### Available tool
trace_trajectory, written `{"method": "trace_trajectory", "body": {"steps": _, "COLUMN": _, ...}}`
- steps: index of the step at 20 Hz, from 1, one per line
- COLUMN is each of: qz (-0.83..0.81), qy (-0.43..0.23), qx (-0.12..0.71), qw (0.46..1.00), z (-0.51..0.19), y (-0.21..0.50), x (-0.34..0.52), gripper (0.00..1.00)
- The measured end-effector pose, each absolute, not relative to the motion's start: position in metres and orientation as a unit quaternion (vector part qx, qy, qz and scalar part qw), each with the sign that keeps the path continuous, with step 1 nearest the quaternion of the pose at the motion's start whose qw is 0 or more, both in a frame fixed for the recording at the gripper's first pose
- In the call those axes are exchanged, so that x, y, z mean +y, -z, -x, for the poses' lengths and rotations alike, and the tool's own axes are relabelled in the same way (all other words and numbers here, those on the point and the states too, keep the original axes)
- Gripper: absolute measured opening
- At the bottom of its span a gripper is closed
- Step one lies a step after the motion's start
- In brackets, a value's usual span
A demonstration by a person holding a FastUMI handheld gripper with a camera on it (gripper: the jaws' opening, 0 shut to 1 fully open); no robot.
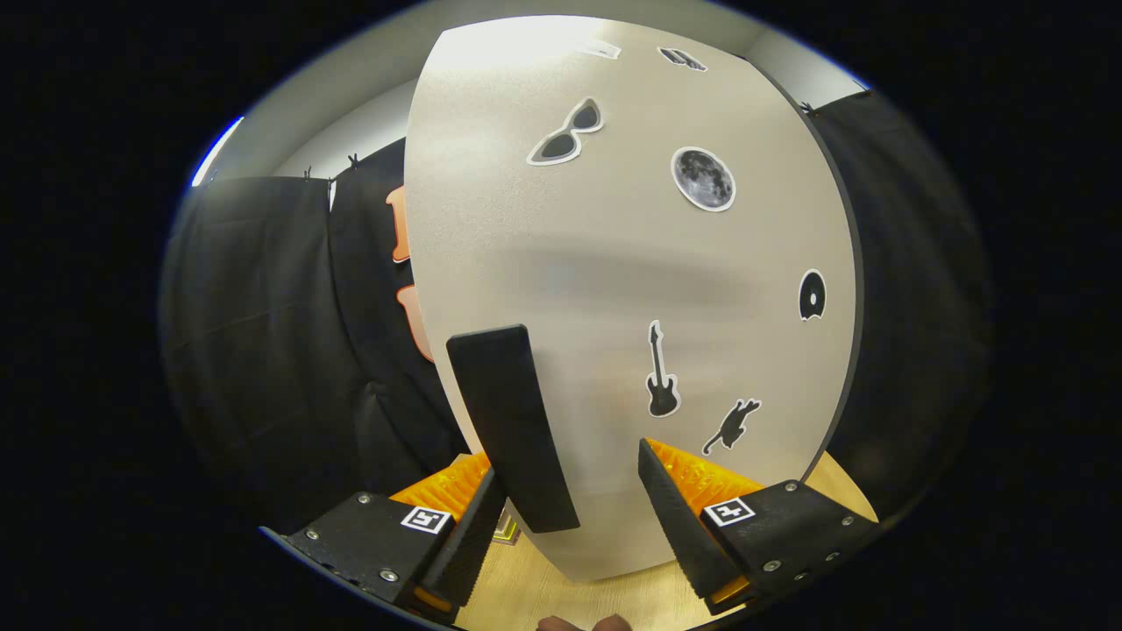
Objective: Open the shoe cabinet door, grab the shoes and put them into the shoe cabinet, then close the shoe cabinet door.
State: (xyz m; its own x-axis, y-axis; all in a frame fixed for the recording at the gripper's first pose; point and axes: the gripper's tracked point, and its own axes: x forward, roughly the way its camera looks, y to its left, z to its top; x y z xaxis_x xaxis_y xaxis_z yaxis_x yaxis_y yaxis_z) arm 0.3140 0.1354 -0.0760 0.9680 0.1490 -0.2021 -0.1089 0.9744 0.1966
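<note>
The big flat pale-beige cabinet door (631,289) with little stickers is standing right in front of the gripper (570,517). It is looking stiff, smooth and a bit slippery, and it probably swings easily. The long black bar handle (513,425) near its left edge is the best place to grab. The fingers are sitting open, with the handle's low end between them, nearer the left finger.
</note>
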Motion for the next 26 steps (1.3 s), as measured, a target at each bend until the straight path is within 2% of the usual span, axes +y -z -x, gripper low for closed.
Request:
{"method": "trace_trajectory", "body": {"steps": 14, "qz": -0.093, "qy": -0.013, "qx": 0.093, "qw": 0.991, "z": -0.336, "y": 0.075, "x": 0.143, "gripper": 0.90}}
{"method": "trace_trajectory", "body": {"steps": 19, "qz": -0.081, "qy": -0.022, "qx": 0.086, "qw": 0.993, "z": -0.338, "y": 0.074, "x": 0.144, "gripper": 0.90}}
{"method": "trace_trajectory", "body": {"steps": 26, "qz": -0.075, "qy": -0.013, "qx": 0.076, "qw": 0.994, "z": -0.310, "y": 0.054, "x": 0.140, "gripper": 0.91}}
